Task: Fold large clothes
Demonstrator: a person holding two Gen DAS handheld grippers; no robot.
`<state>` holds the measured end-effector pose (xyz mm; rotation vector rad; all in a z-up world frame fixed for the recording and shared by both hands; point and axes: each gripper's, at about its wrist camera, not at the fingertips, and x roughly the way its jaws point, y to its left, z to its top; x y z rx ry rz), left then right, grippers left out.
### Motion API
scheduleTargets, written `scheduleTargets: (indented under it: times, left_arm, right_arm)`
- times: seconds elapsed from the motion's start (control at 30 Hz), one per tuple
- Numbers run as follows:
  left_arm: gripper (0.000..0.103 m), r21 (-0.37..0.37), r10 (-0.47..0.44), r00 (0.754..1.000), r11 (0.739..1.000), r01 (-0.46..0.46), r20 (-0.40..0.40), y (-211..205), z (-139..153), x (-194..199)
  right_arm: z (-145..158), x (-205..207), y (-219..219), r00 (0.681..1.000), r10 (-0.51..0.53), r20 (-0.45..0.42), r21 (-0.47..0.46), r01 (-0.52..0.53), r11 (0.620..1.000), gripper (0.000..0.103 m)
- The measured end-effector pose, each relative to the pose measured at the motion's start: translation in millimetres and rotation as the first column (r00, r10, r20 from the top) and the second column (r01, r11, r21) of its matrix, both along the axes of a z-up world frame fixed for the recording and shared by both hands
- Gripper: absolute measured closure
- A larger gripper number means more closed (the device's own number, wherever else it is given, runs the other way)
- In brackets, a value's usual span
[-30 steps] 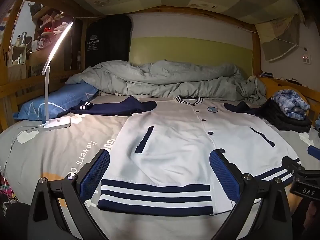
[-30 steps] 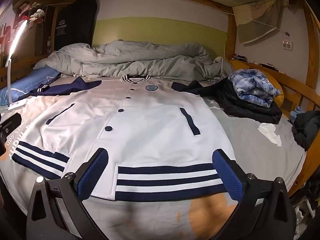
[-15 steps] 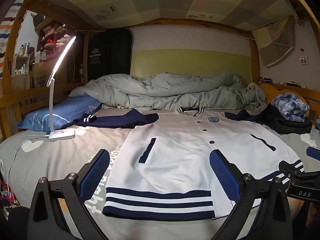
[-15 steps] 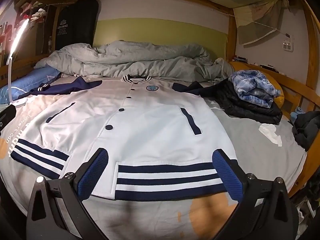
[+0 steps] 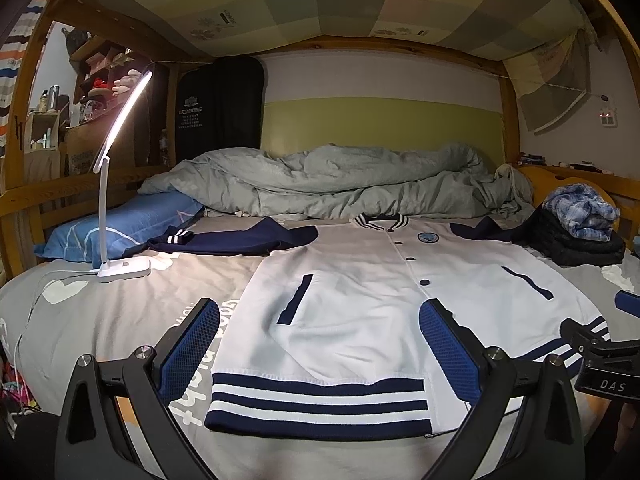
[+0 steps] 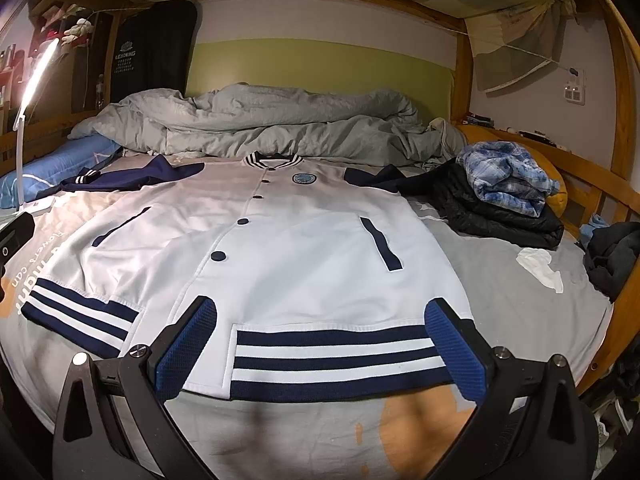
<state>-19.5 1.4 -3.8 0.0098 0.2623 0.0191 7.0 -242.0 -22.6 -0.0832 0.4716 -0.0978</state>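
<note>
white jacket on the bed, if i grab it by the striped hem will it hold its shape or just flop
The white jacket lies flat and follows the bedsheet, so it will probably droop. Its striped hem looks thicker and ribbed, likely easier to pinch. The navy sleeve spreads sideways and would likely trail behind.

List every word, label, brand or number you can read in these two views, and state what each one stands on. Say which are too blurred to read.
"LEADKING": dark hanging bag by the wall; the smaller lines under it are too small to read.
"DAS": black label on the right gripper, seen from the left wrist view.
"Flowers can": grey bed sheet; the larger word beside it is partly hidden.
Round badge on the white jacket: too small to read.
</note>
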Motion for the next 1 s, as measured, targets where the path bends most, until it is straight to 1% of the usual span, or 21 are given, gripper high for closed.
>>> scheduleTargets:
  times: [0.17, 0.37, 0.67, 0.87, 1.0]
  left_arm:
    - [0.002, 0.014, 0.002, 1.0, 1.0, -0.002, 0.009, -2.0, -0.2, -1.7]
    - [0.002, 0.001, 0.005, 1.0, 1.0, -0.005, 0.021, -1.0, 1.1, -3.5]
    - [0.001, 0.035, 0.023, 0.998, 0.999, -0.025, 0.055, -6.7, 0.4, -7.4]
    - [0.001, 0.021, 0.029, 0.998, 0.999, -0.031, 0.062, -4.6, -1.0, -8.3]
    - [0.001, 0.03, 0.031, 0.997, 0.999, -0.034, 0.075, -5.8, -0.5, -9.6]
  right_arm:
    - [0.3, 0.2, 0.0, 1.0, -0.004, -0.007, -0.007, 0.004, 1.0, 0.0]
    - [-0.1, 0.9, -0.5, 1.0, -0.005, -0.005, -0.014, 0.005, 1.0, 0.0]
    - [-0.3, 0.5, 0.3, 1.0, -0.005, -0.003, -0.015, 0.005, 1.0, 0.0]
    - [-0.7, 1.5, -0.6, 1.0, -0.006, 0.0, -0.015, 0.006, 1.0, 0.0]
    - [-0.7, 1.6, -1.3, 1.0, -0.007, 0.004, -0.016, 0.007, 1.0, 0.0]
